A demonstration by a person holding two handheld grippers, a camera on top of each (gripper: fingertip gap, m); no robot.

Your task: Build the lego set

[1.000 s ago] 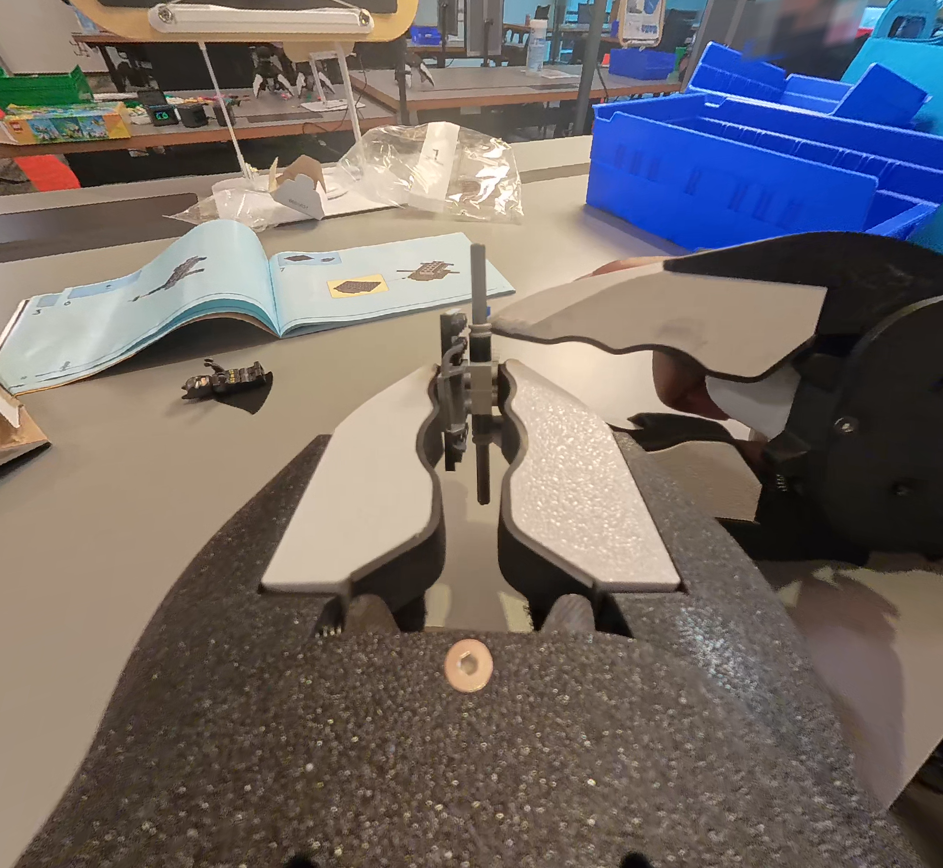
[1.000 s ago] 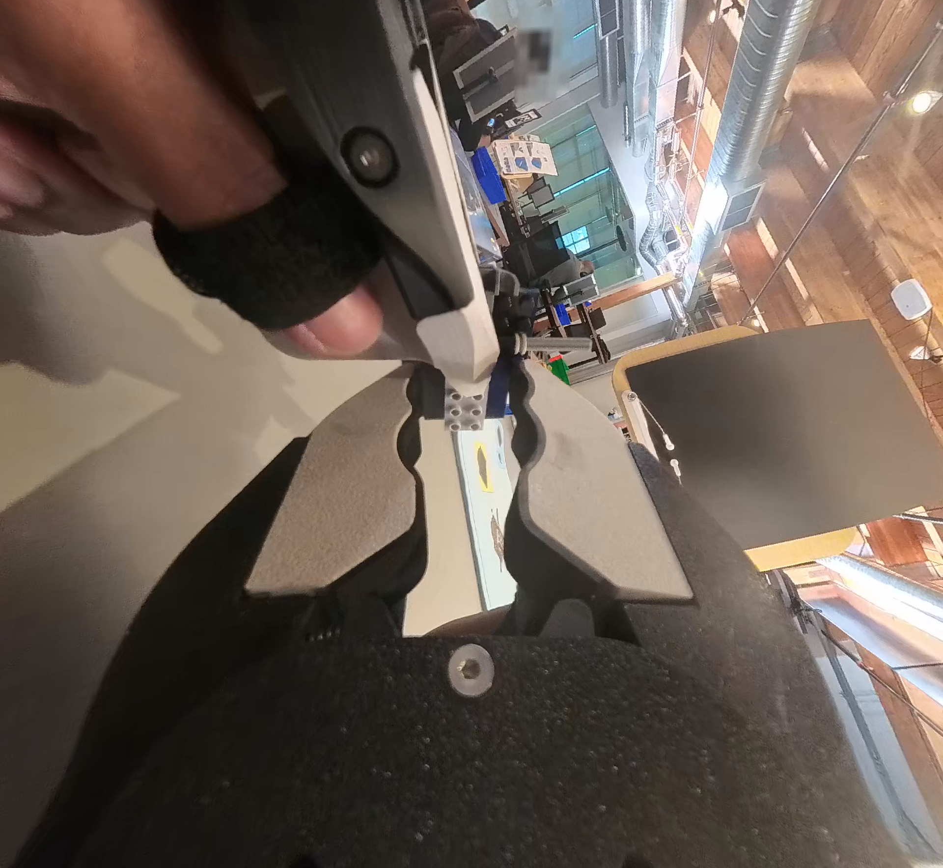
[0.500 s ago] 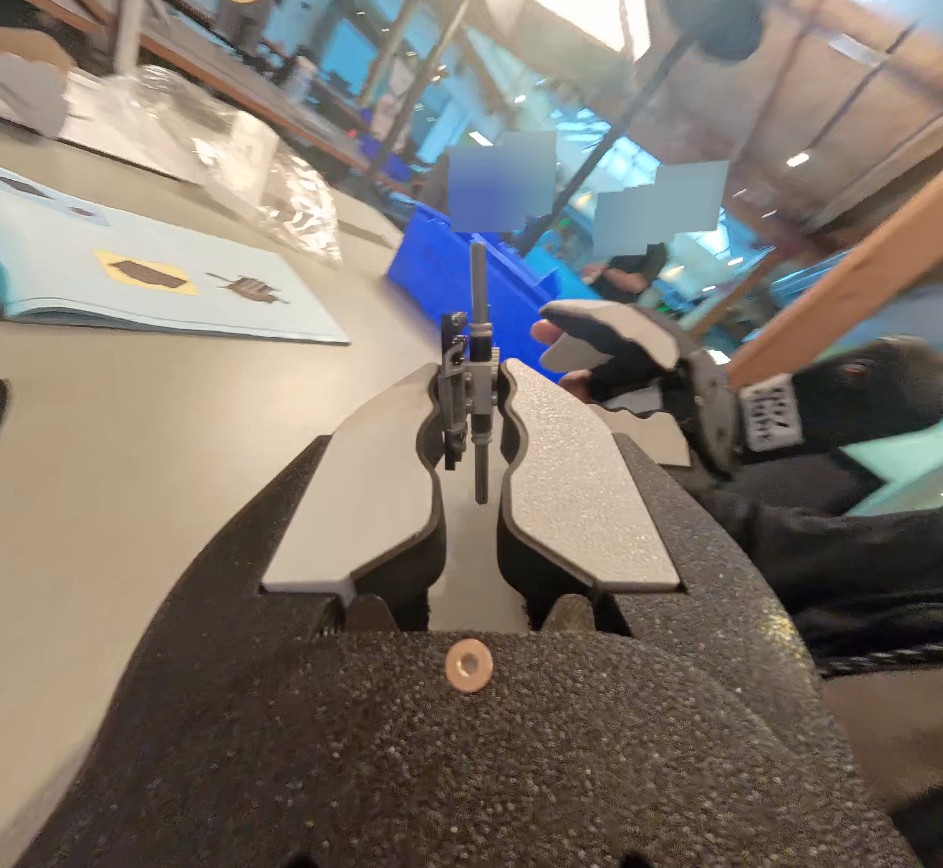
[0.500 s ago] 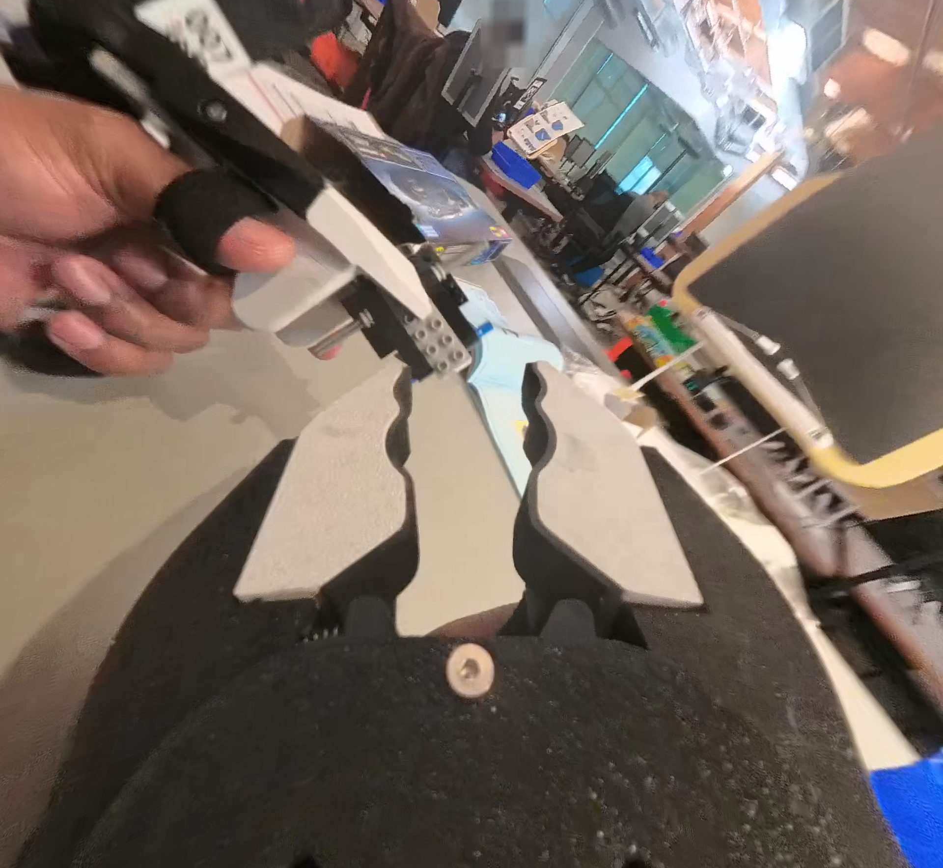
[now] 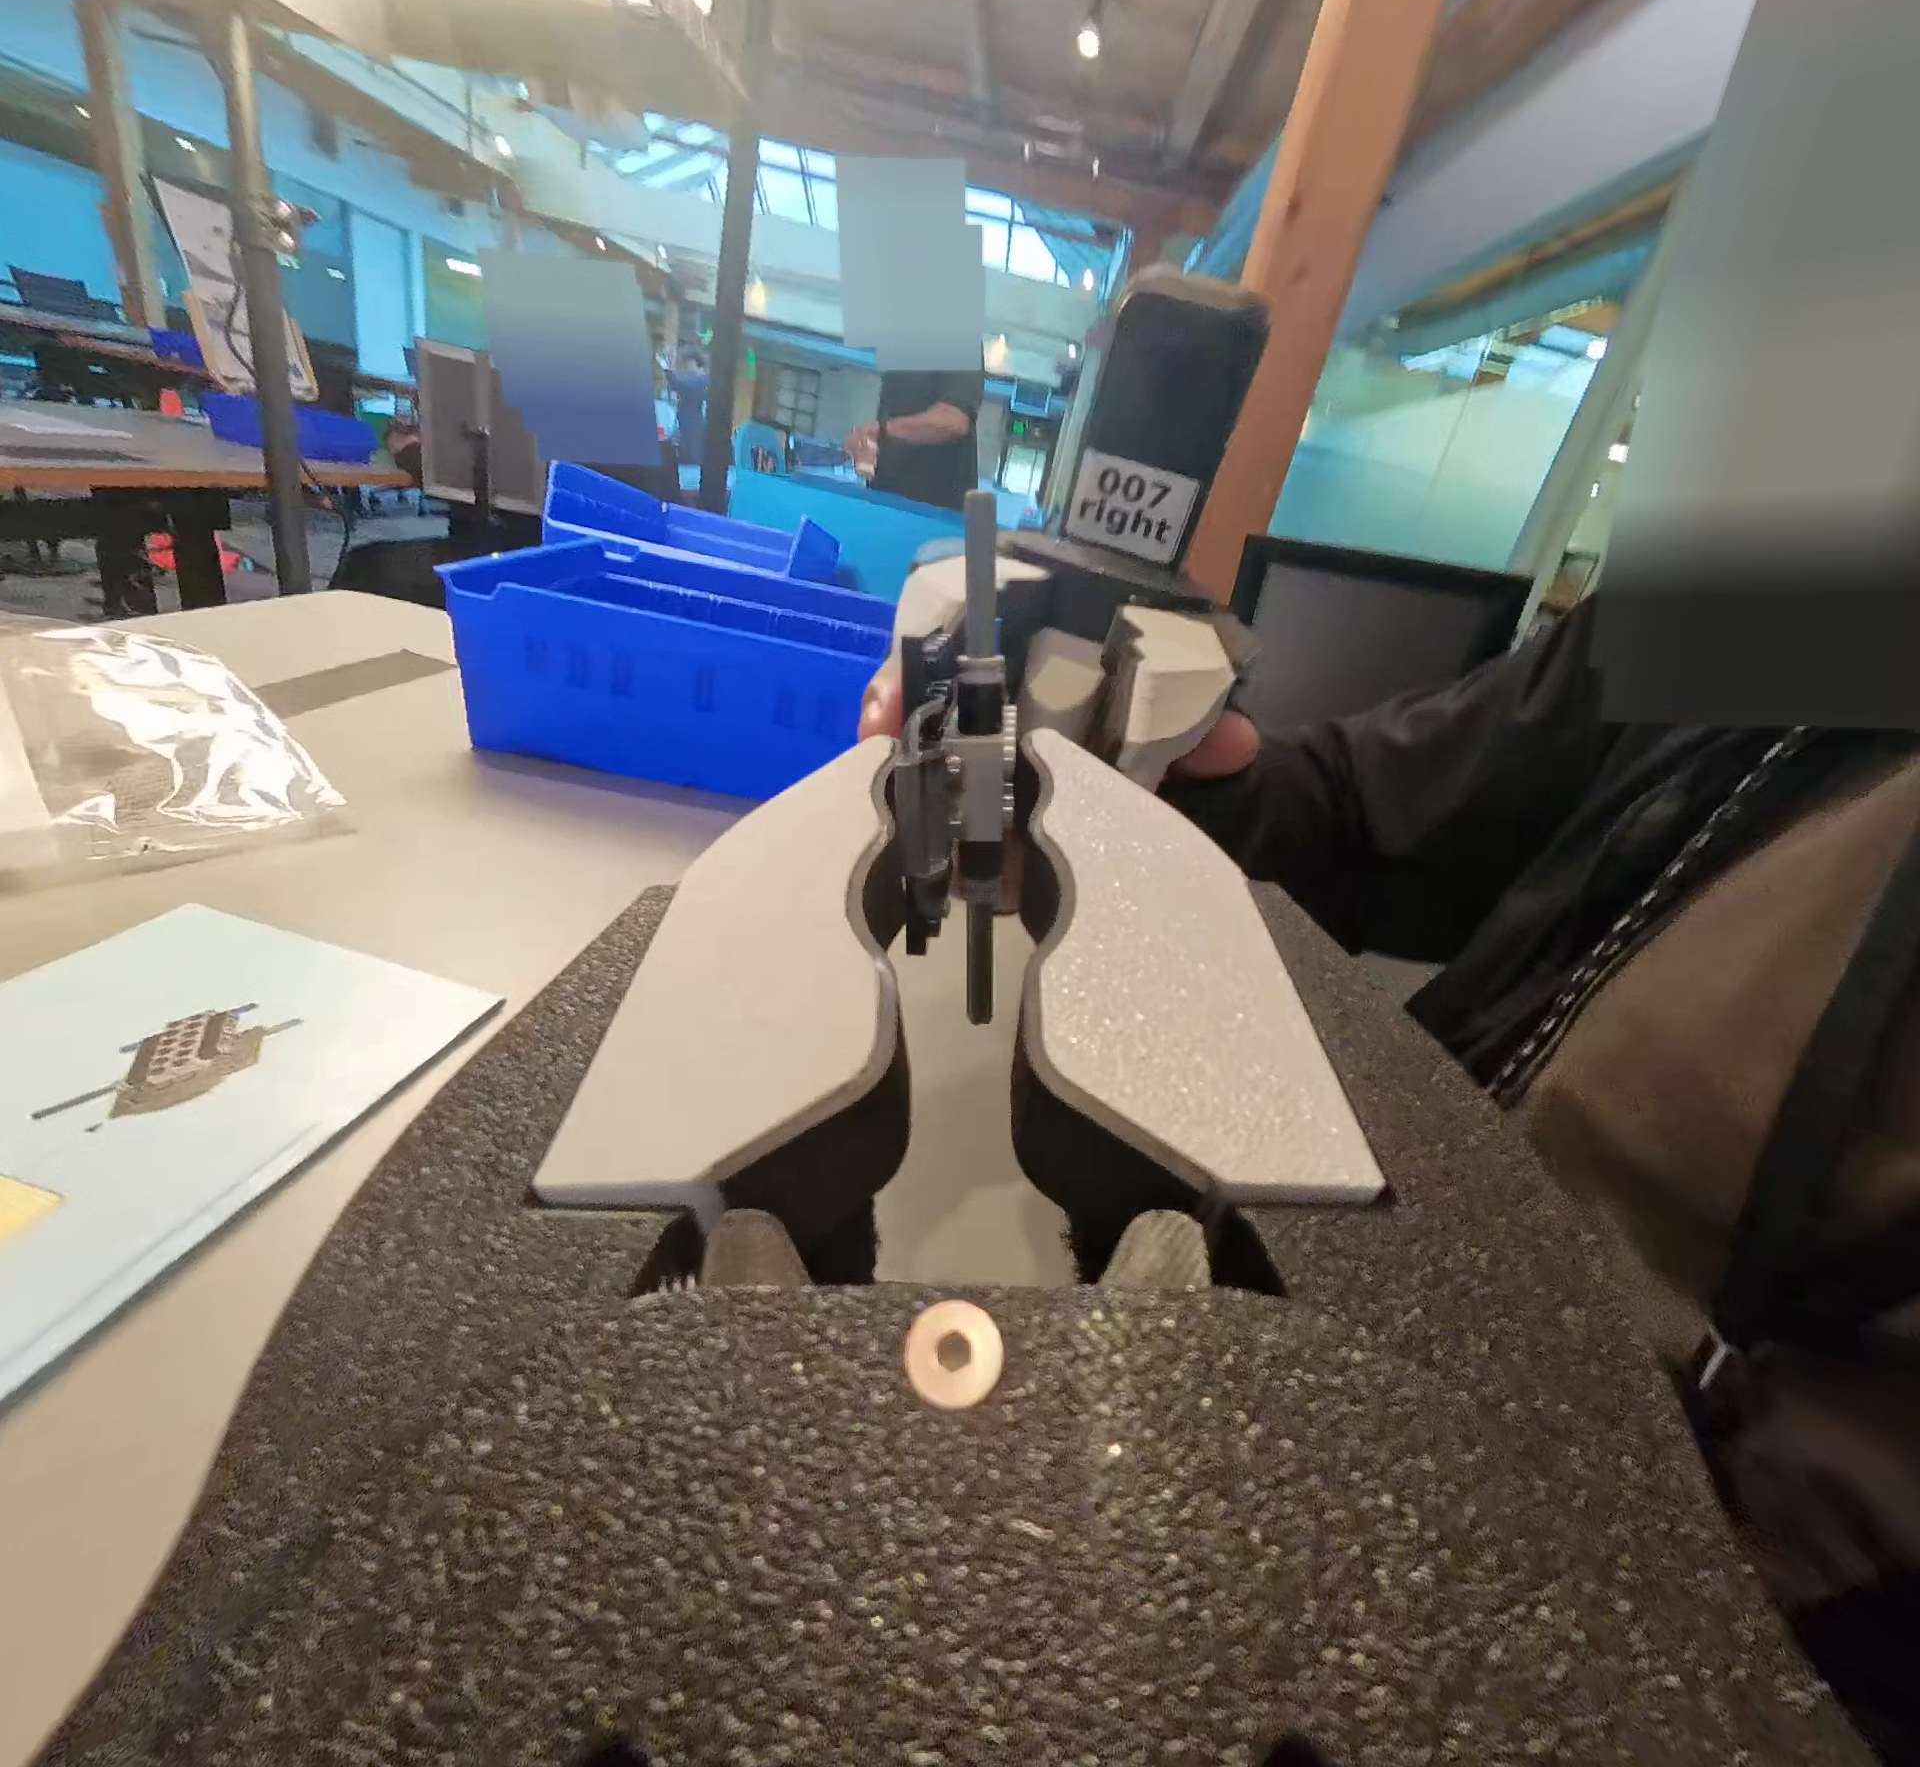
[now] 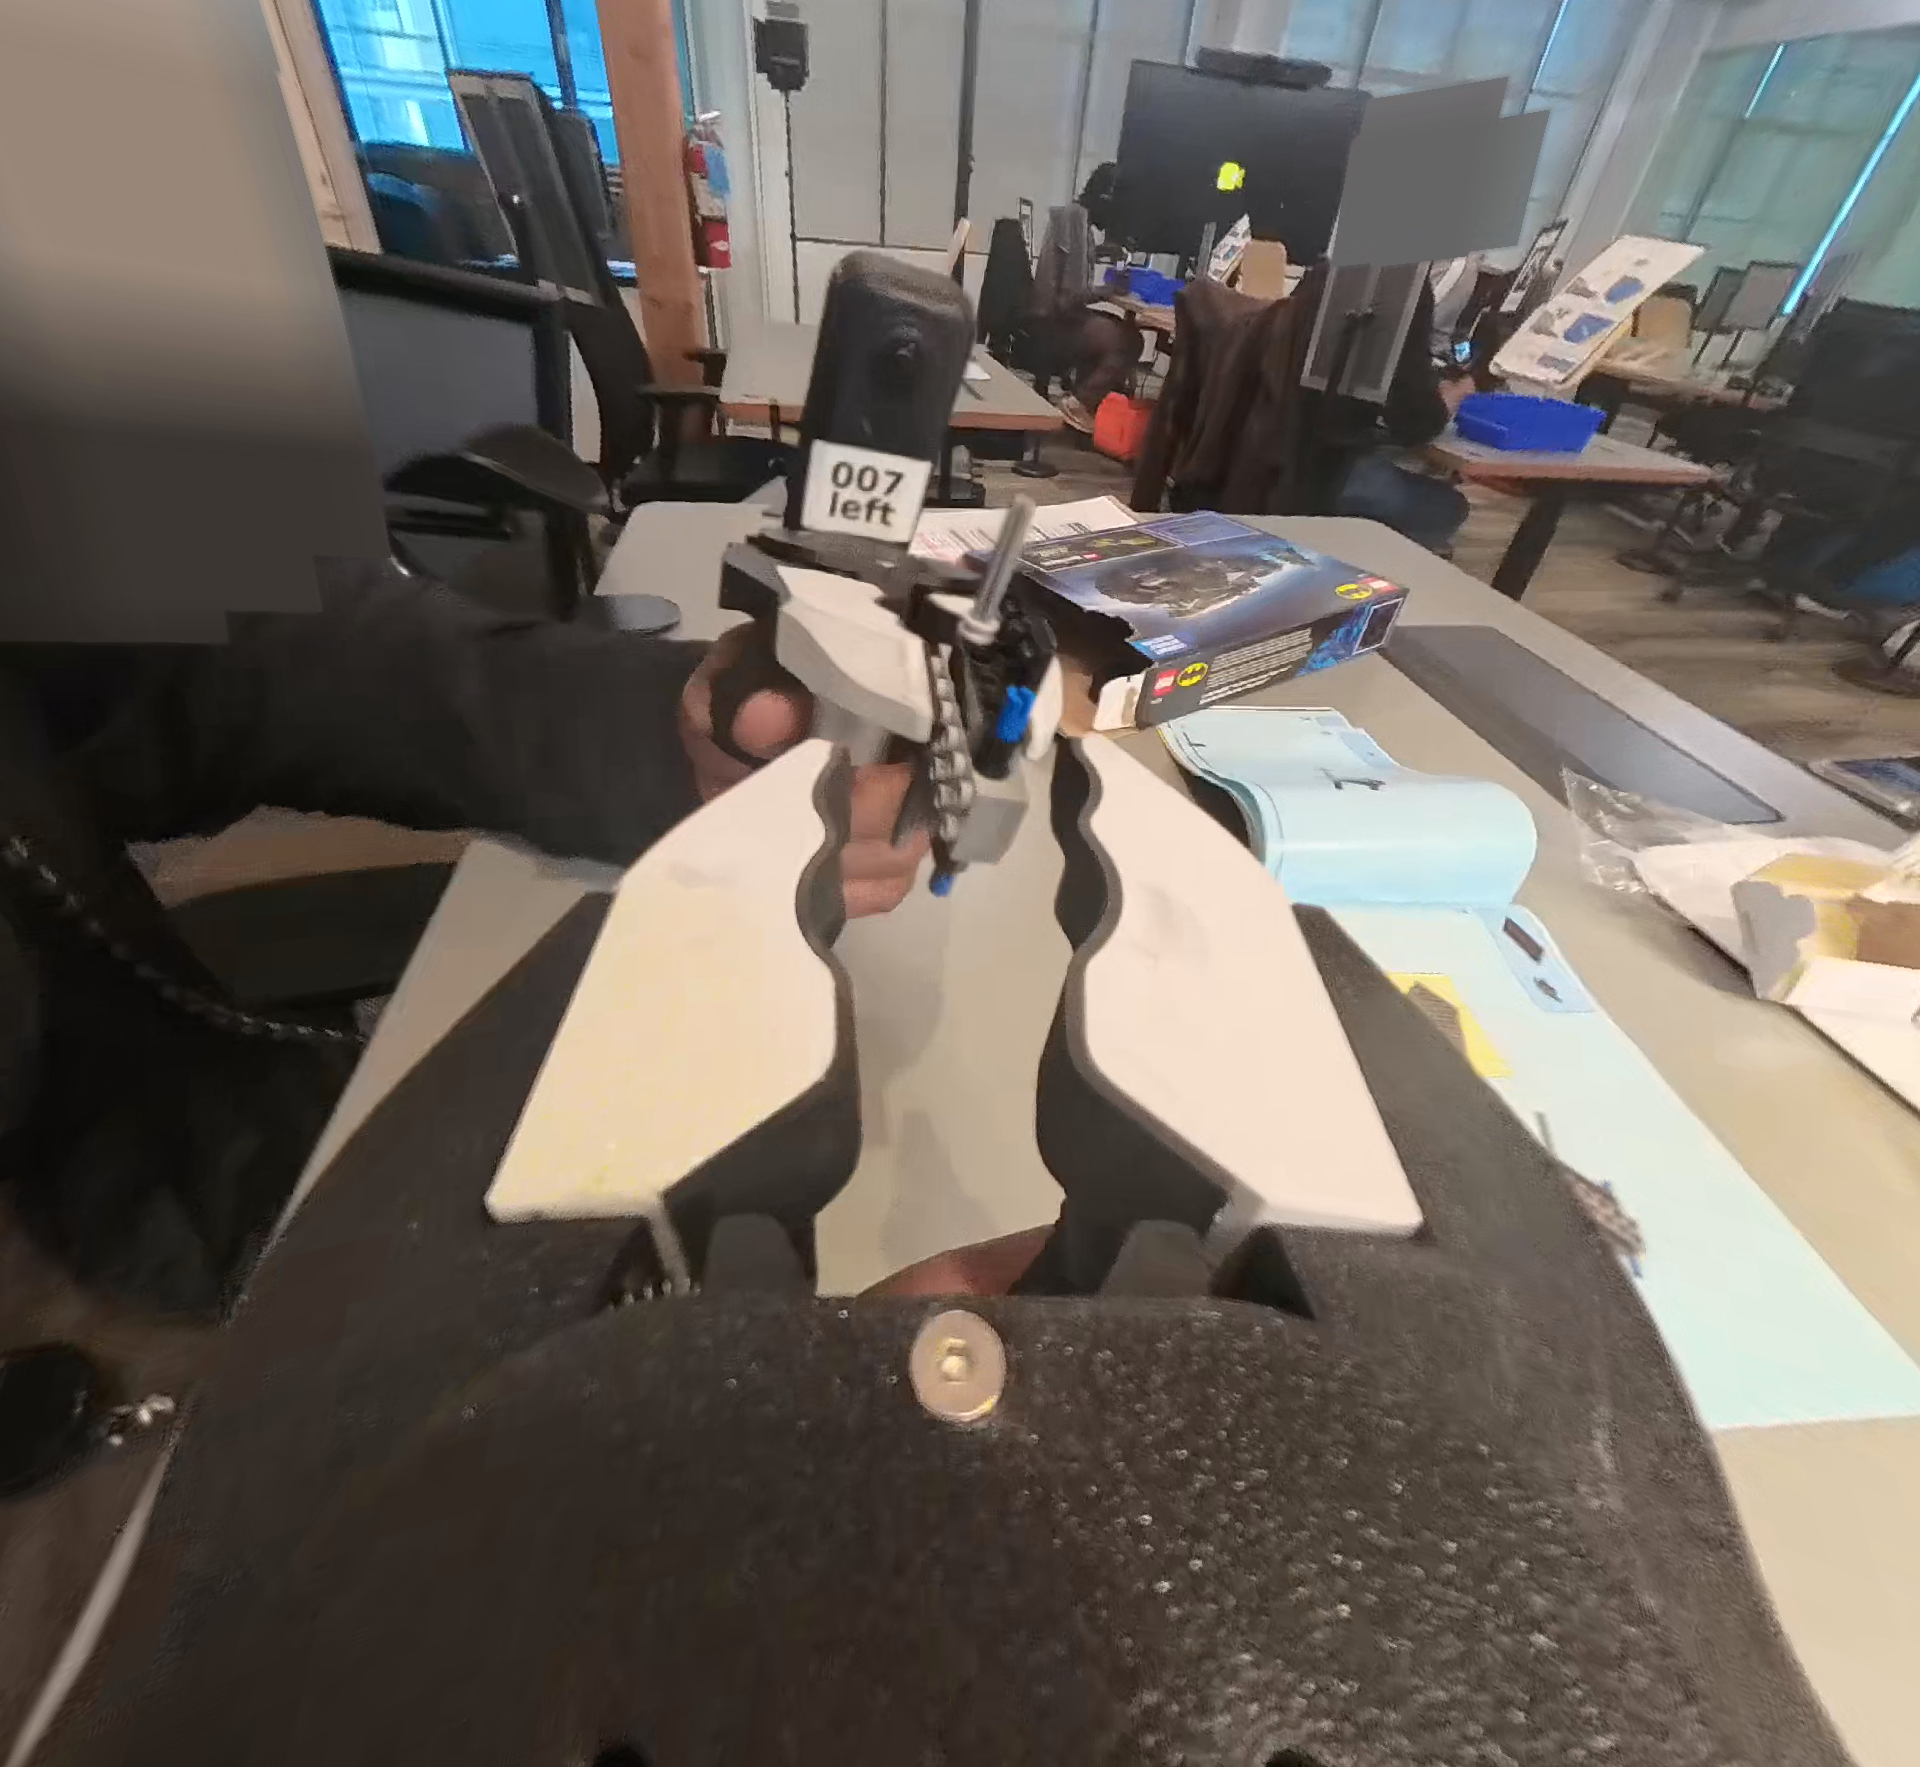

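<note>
- Across a pale grey worktop [image 5: 436,813] in a large open workshop with timber posts and glazed walls lie a light blue instruction booklet [image 5: 208,1083], a clear plastic bag [image 5: 135,751], blue plastic bins [image 5: 665,668] and, seen from the right wrist view, a dark printed cardboard box [image 6: 1226,605] with a torn end.
- Other desks, chairs and a dark screen stand farther back; some patches there are blurred over.
- Left tool [image 5: 961,782] is narrow, its pads clamped on a small grey and black brick assembly [image 5: 956,772] with a thin grey axle [image 5: 979,574] standing upright through it.
- Right tool [image 6: 945,844] stands wide, its fingers apart; the assembly [image 6: 982,761] sits just ahead of its tips, between them but not touched by either.
- Both tools are raised above the worktop, facing each other closely.
- Blue bits [image 6: 1013,704] show on the assembly's far side.
- Motion blur softens the assembly's details in the right wrist view, and the booklet is cut off at the frame edge.
</note>
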